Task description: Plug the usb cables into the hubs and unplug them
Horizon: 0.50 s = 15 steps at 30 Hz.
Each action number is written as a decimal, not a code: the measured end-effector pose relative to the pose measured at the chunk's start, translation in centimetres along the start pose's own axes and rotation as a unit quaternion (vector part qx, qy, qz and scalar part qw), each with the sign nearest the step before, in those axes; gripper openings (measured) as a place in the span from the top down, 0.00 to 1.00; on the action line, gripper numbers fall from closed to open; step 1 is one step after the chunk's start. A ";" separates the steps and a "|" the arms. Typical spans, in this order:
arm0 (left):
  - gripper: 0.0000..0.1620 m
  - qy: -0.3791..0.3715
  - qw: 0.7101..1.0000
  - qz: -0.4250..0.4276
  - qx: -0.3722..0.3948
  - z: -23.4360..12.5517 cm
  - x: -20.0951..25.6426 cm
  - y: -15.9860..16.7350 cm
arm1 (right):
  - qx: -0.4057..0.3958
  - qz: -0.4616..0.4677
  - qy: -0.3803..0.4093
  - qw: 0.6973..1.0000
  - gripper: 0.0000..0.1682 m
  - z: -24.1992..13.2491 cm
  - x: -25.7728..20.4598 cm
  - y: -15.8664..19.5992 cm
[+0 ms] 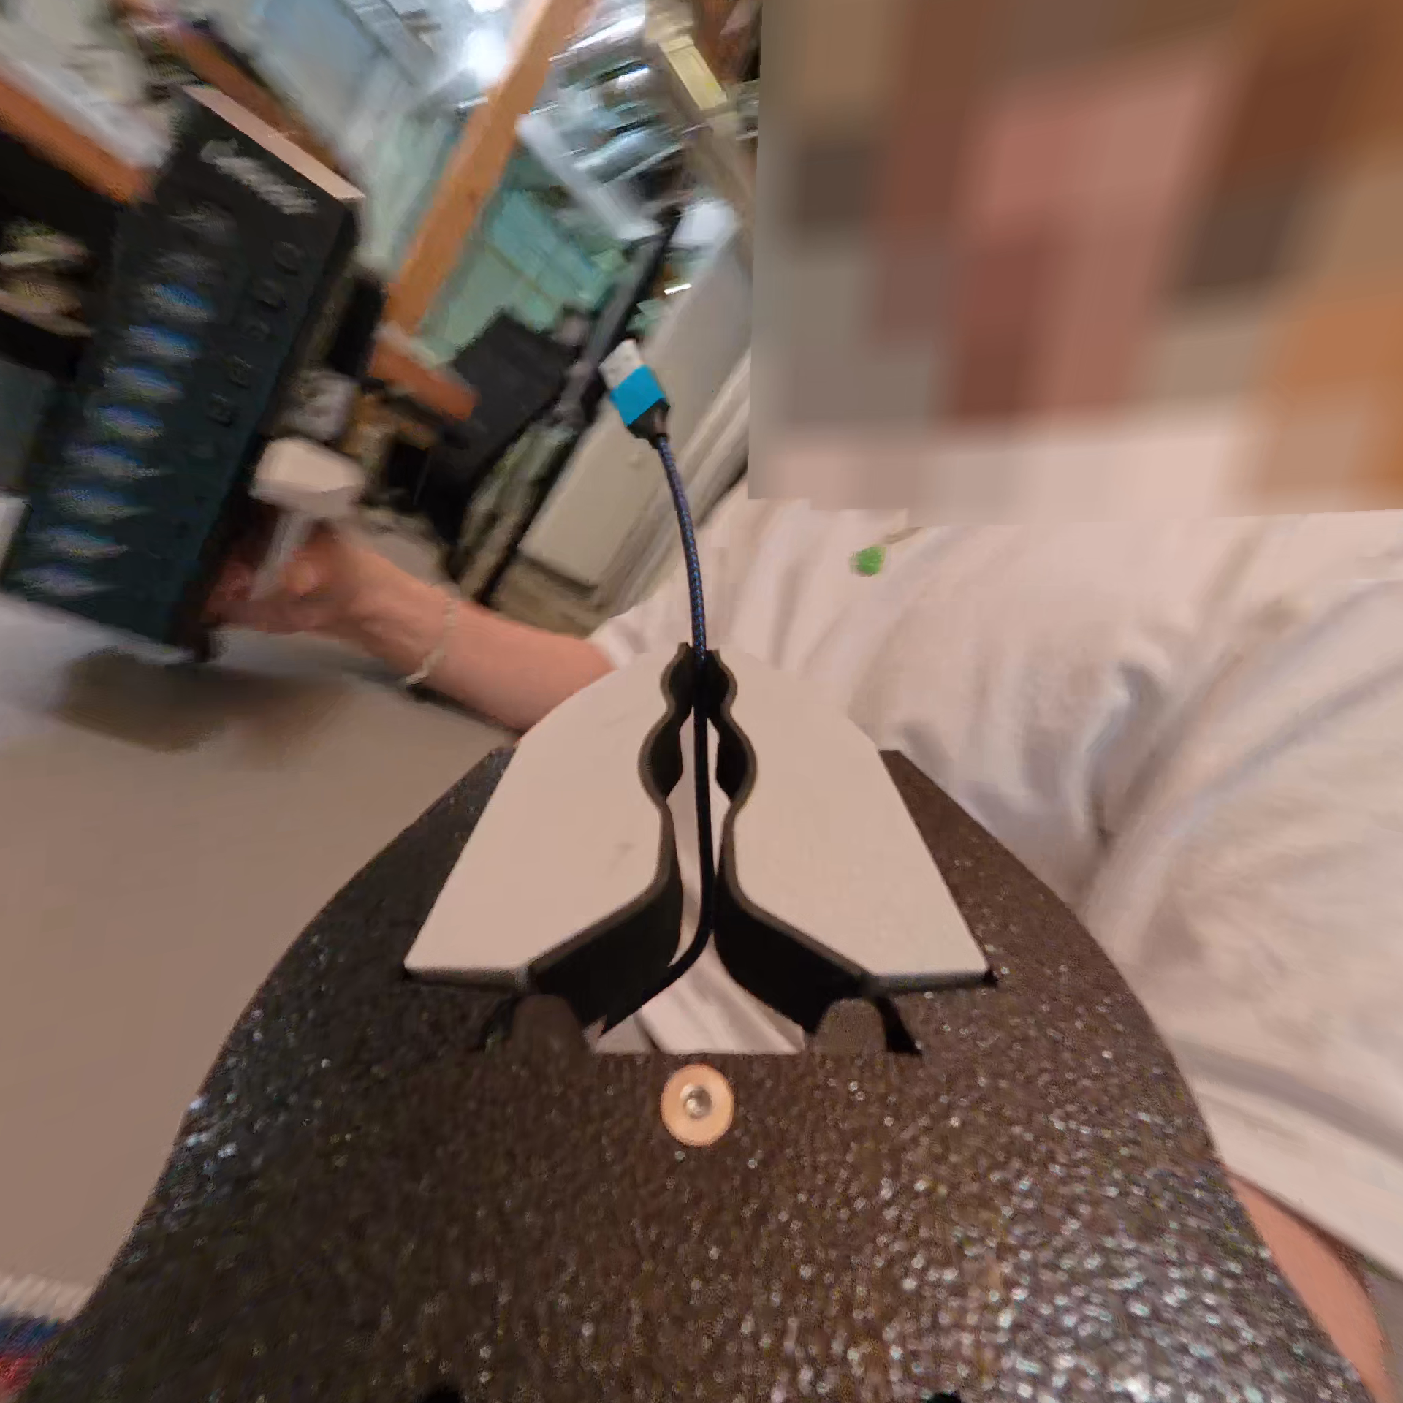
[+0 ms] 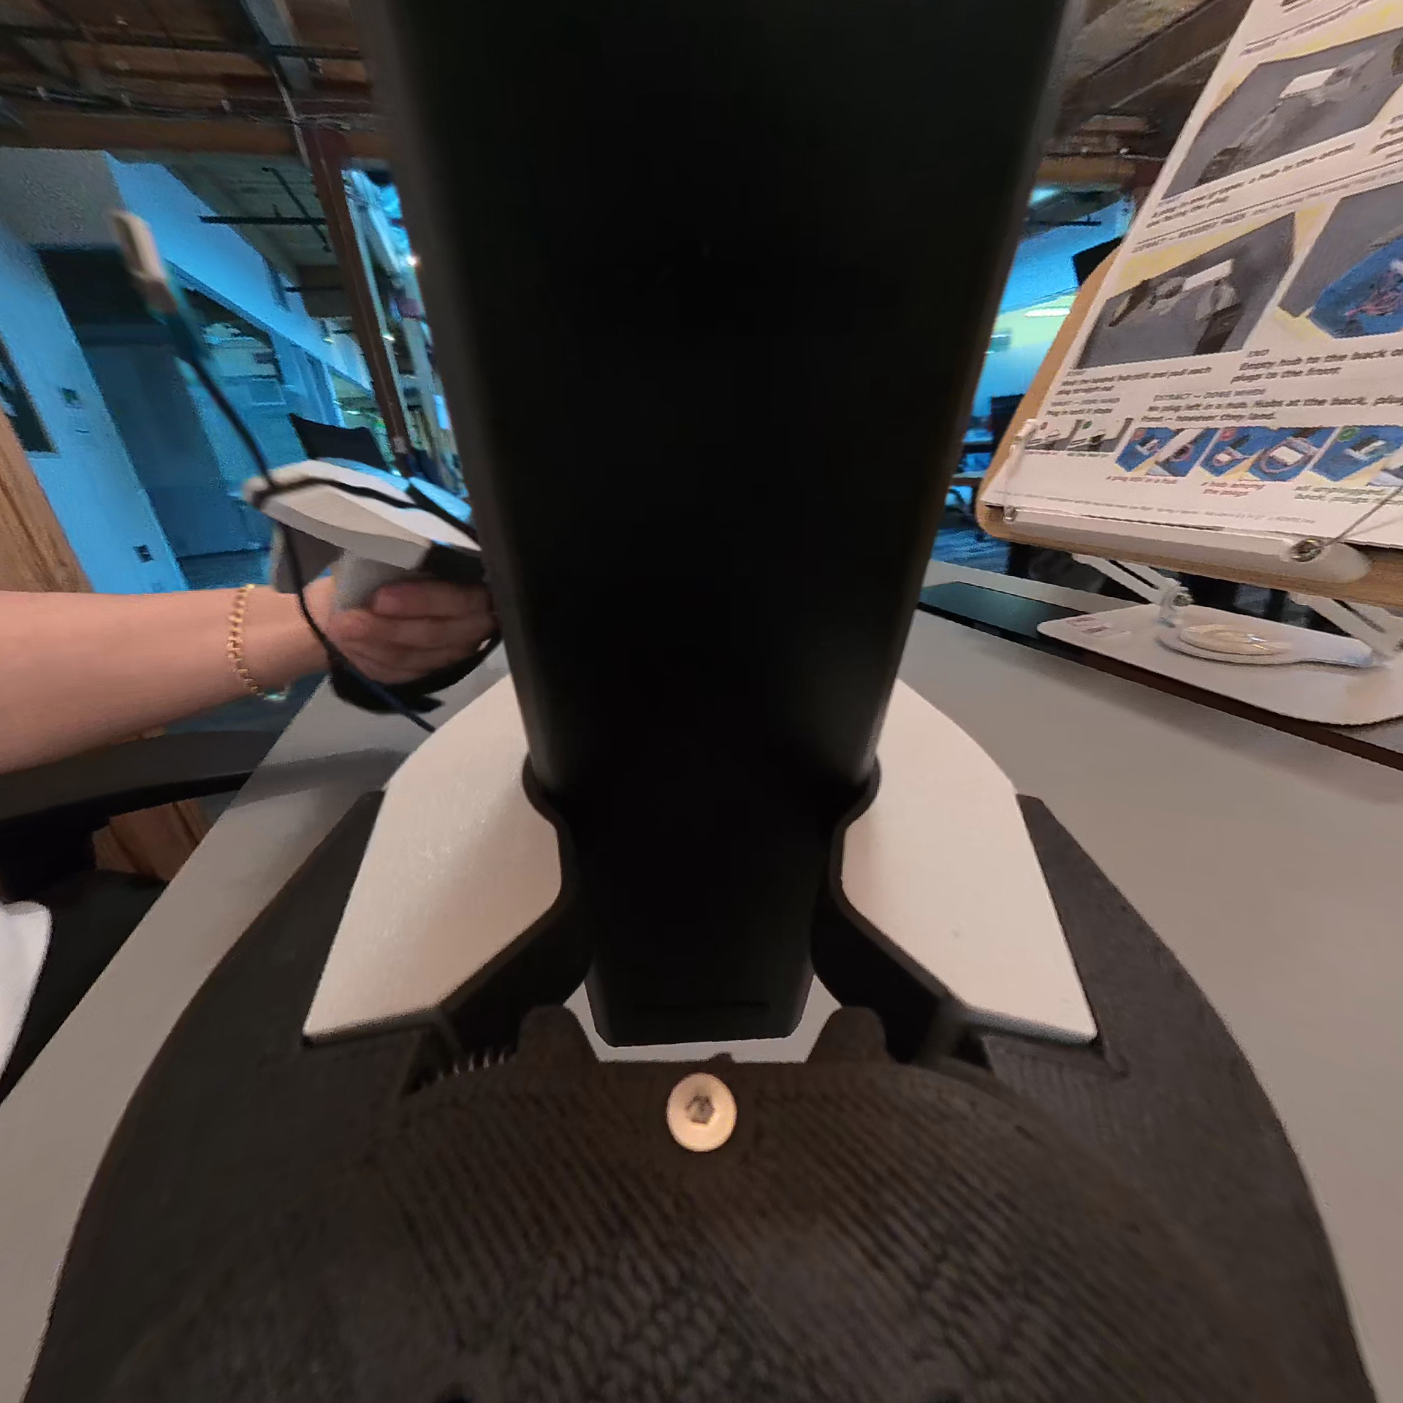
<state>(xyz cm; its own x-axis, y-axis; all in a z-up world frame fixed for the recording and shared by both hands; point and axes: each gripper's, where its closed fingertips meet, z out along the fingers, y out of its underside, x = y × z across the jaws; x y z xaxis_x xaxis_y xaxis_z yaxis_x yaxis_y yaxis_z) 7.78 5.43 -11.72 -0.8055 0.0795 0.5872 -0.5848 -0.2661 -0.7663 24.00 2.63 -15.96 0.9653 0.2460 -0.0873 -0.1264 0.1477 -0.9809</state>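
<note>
The left gripper (image 1: 702, 668) is clamped on a blue-black braided USB cable (image 1: 692, 562), which rises toward 12 o'clock and ends in a blue-collared USB-A plug (image 1: 636, 387) hanging free in the air. The right gripper (image 2: 702, 774) is clamped on the lower end of a black multi-port USB hub (image 2: 706, 379), held upright above the grey table (image 2: 1215, 873). In the left wrist view the hub (image 1: 167, 395) appears at 10 o'clock, well apart from the plug; a document stand (image 2: 1245, 319) stands at 2 o'clock in the right wrist view.

Each gripper (image 1: 702, 668) has white fingers (image 1: 577, 835) on a black textured body with one pale screw (image 1: 697, 1113). The person wears a white shirt (image 1: 1101, 721) and a gold bracelet (image 2: 241, 645).
</note>
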 end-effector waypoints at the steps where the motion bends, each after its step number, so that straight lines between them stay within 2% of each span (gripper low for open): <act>1: 0.99 -0.063 0.998 0.003 -0.014 0.0 -1.4 0.0 | 0.004 0.007 -0.014 1.000 0.56 -0.1 -0.3 -0.1; 5: 0.99 -0.260 0.960 0.058 -0.082 -1.0 -4.4 0.0 | 0.091 0.067 -0.114 0.987 0.56 -1.5 -2.4 -3.0; 9: 0.99 -0.380 0.906 0.096 -0.157 -2.8 -5.4 1.1 | 0.163 0.108 -0.193 0.961 0.56 -3.5 -3.8 -5.3; 15: 0.99 -0.454 0.850 0.098 -0.248 -4.7 -6.7 4.7 | 0.204 0.135 -0.275 0.930 0.56 -4.6 -5.6 -6.5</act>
<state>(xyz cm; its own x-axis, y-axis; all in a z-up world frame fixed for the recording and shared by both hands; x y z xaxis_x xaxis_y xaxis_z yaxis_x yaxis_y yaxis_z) 9.95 8.13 -20.43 -0.6179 -0.7545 0.2210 -0.5971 0.2676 -0.7562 20.49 -4.13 -9.86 0.6379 0.7624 -0.1085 -0.5311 0.3336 -0.7789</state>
